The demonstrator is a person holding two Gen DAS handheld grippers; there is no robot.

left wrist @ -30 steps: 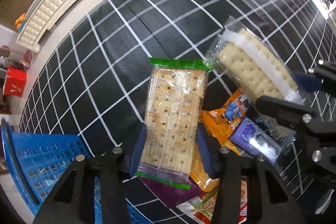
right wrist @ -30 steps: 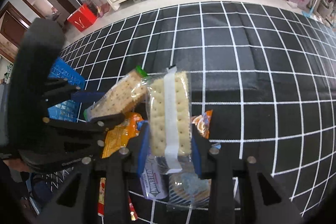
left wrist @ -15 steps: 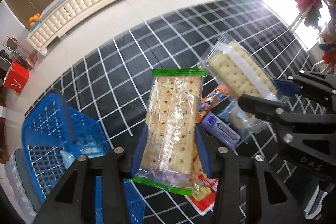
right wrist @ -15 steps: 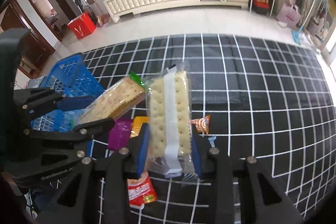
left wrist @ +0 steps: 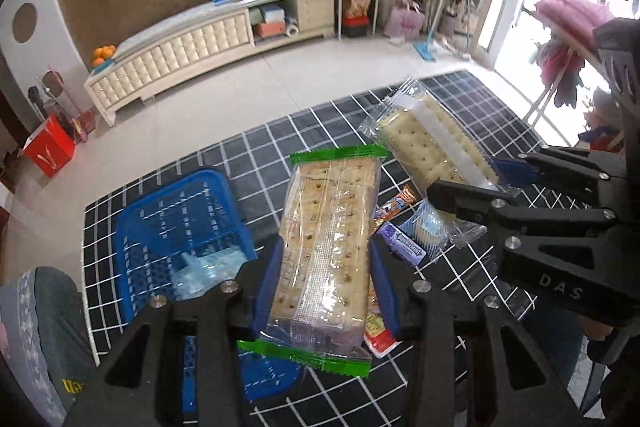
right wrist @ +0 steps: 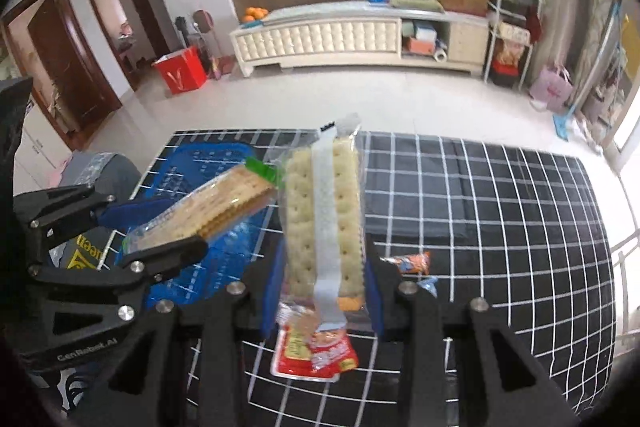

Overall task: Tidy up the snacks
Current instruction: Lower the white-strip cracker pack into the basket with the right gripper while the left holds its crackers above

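My left gripper (left wrist: 326, 267) is shut on a green-ended cracker pack (left wrist: 328, 239), held high above the black grid mat (left wrist: 492, 107). My right gripper (right wrist: 322, 287) is shut on a clear cracker pack with a white strip (right wrist: 324, 219). Each pack shows in the other view: the white-strip pack (left wrist: 432, 147) at the right, the green-ended pack (right wrist: 212, 211) at the left. A blue basket (left wrist: 176, 223) lies below left and also shows in the right wrist view (right wrist: 208, 163). Loose snacks lie on the mat: a purple pack (left wrist: 402, 247), an orange pack (right wrist: 408, 262), a red pack (right wrist: 316, 351).
A cream cabinet (right wrist: 340, 35) stands along the far wall with a red bag (right wrist: 180, 75) beside it. White tile floor (right wrist: 360, 99) surrounds the mat. A person's knee (left wrist: 40, 327) is at the lower left. A rack (right wrist: 512, 15) stands at the back right.
Both grippers have risen well above the mat with their cracker packs held. The view widened to show the room, and the blue basket came into fuller view.
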